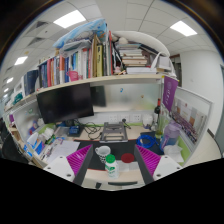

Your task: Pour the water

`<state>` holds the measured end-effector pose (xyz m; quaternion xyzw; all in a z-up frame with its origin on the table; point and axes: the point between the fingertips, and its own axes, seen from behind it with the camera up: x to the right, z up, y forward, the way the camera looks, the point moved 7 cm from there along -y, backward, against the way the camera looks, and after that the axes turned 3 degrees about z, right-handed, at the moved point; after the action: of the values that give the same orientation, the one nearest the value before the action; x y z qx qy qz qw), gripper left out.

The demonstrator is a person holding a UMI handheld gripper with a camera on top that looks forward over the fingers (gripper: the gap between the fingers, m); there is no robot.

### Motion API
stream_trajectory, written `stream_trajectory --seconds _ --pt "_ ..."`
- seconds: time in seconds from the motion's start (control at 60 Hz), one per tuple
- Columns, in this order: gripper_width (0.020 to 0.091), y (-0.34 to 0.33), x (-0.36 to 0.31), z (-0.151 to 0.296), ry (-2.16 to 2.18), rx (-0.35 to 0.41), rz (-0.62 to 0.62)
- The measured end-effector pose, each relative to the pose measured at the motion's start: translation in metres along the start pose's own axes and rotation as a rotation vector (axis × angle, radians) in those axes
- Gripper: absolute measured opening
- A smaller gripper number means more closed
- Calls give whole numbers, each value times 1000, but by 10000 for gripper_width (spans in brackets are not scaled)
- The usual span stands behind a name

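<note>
Hand-held gripper (108, 163): you are holding its fingers wide apart, gripping nothing.
Bottle (111, 166): it is standing upright between your fingers on the counter (95, 176), beside a white cup (102, 152).

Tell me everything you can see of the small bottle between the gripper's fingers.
The bottle is small and pale, with a green band around its body and a light cap. It stands upright on the desk, between the two pink-padded fingers of the gripper, with a gap at either side, so nothing grips it. A white cup stands just behind it, and a small red thing lies beside it. Its contents cannot be made out.
</note>
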<state>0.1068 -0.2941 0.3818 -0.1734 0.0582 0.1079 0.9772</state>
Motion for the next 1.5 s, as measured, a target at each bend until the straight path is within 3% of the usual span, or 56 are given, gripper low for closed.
stream_trajectory --seconds 0.133,0.183,0.367,0.55,0.817,0.967,1.017,1.067,1.133,1.267,1.5 --pt "853 10 1 -28 21 74 57" --pt "853 22 -4 -32 19 66 54" --pt "853 58 4 -127 -18 -16 42" --pt "856 119 8 -183 -93 -8 28" --pt "855 191 11 -215 -149 100 19" --pt "749 218 10 -216 -143 140 23" --pt "672 224 10 -217 -131 139 29" --pt "549 228 13 -213 -123 170 22" --pt "521 232 12 -212 -134 183 17" --pt "395 230 14 -213 -138 182 -5" --pt "374 225 15 -196 -165 109 -14"
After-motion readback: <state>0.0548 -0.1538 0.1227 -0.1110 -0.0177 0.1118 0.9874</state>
